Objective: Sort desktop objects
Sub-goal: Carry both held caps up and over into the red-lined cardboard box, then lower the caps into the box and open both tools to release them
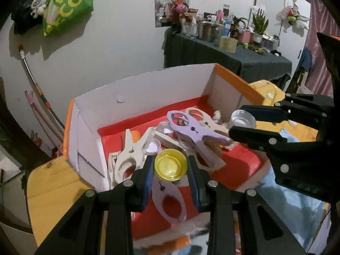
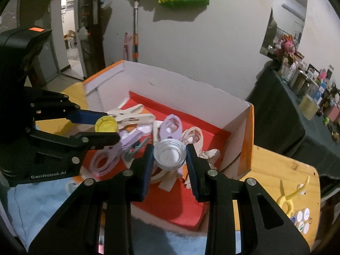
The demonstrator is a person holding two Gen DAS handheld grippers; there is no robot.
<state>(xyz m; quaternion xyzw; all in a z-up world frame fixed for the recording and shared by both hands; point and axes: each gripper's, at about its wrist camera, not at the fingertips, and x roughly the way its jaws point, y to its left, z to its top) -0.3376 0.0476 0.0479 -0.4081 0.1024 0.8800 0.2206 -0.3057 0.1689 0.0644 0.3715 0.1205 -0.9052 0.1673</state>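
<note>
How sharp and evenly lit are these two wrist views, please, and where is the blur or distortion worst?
Left wrist view: yellow cap in the left gripper is sharp; bottom edge smears, corners vignette black. Right wrist view: clear cap in the right gripper is crisp; box walls bow, lower foreground blurs.

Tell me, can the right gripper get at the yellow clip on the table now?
Probably not yet: the right gripper is shut on a clear cap over the box. The yellow clip lies in the open beside the box.
</note>
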